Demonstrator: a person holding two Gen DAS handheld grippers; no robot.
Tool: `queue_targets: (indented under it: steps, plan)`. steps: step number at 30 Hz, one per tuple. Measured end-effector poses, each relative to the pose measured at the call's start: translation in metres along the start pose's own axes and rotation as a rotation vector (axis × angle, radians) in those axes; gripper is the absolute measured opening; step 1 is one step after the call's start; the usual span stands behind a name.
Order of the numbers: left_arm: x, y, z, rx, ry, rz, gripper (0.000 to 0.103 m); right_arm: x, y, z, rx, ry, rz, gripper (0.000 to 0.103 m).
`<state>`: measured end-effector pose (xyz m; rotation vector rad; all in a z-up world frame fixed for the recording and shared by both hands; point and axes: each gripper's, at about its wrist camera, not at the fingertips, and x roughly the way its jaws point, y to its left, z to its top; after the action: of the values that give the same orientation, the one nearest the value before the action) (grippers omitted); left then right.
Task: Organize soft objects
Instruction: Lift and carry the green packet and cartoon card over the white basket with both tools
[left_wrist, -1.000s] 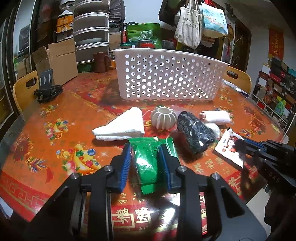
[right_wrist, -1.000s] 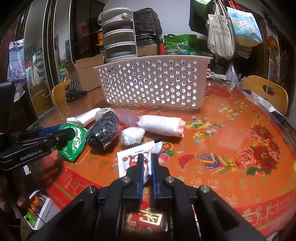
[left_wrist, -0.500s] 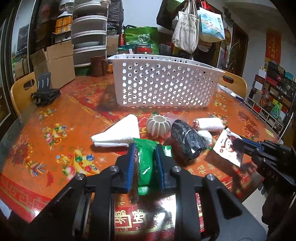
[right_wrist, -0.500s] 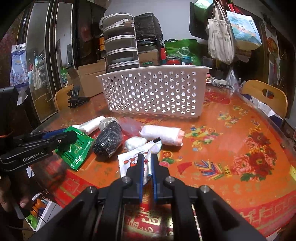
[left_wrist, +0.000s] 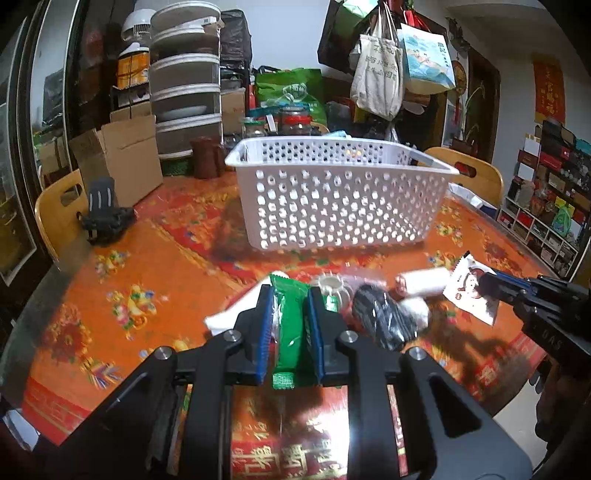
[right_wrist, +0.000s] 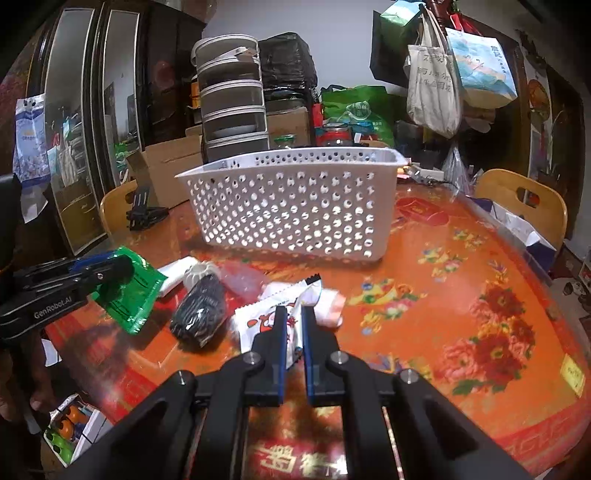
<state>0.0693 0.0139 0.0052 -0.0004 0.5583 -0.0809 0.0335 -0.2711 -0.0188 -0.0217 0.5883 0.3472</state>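
1. The left gripper (left_wrist: 290, 317) is clamped on a green packet (left_wrist: 290, 328), its blue pads pressed against both sides of it. The packet hangs clear of the table (left_wrist: 147, 266), as the right wrist view shows, where it juts out from the gripper's tips (right_wrist: 127, 291).
2. The right gripper (right_wrist: 293, 325) is clamped on a white snack packet (right_wrist: 266, 319) with a red cartoon print. Its jaws stand nearly together, with only the thin wrapper between them. In the left wrist view this packet (left_wrist: 467, 291) is held up above the tabletop.
3. A white perforated basket (left_wrist: 340, 199) stands upright on the far side of the table, beyond both held packets. I cannot tell whether anything lies inside it.
4. Between the grippers and the basket a cluster of soft things lies on the table: a black mesh bundle (right_wrist: 201, 312), a ribbed white pumpkin-shaped piece (left_wrist: 332, 288), a folded white cloth (left_wrist: 229, 315), a rolled white towel (left_wrist: 424, 282) and a small white ball (left_wrist: 419, 314) just beside the bundle.
5. The table wears an orange-red cloth printed with flowers.
6. A black phone stand (left_wrist: 105, 218) sits near the table's left edge, well apart from the cluster.
7. A cardboard box (left_wrist: 122, 155) and stacked containers (left_wrist: 184, 92) stand behind the table.
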Motion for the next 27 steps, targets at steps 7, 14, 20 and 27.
queue_targets:
  steps: [7,14,20,27]
  plan:
    - [-0.003,0.007,0.030,0.000,-0.025,0.013,0.017,0.001,-0.009,0.032,-0.013,-0.014,-0.019,0.006]
    - [-0.005,0.013,0.068,0.001,-0.062,0.023,0.017,-0.004,-0.007,0.070,-0.048,-0.054,-0.033,0.006]
    - [-0.005,0.012,0.111,0.014,-0.097,0.022,0.017,-0.004,-0.005,0.110,-0.071,-0.093,-0.037,0.006]
    - [0.006,0.010,0.164,0.024,-0.117,0.032,0.016,0.005,-0.010,0.157,-0.077,-0.120,-0.050,0.006]
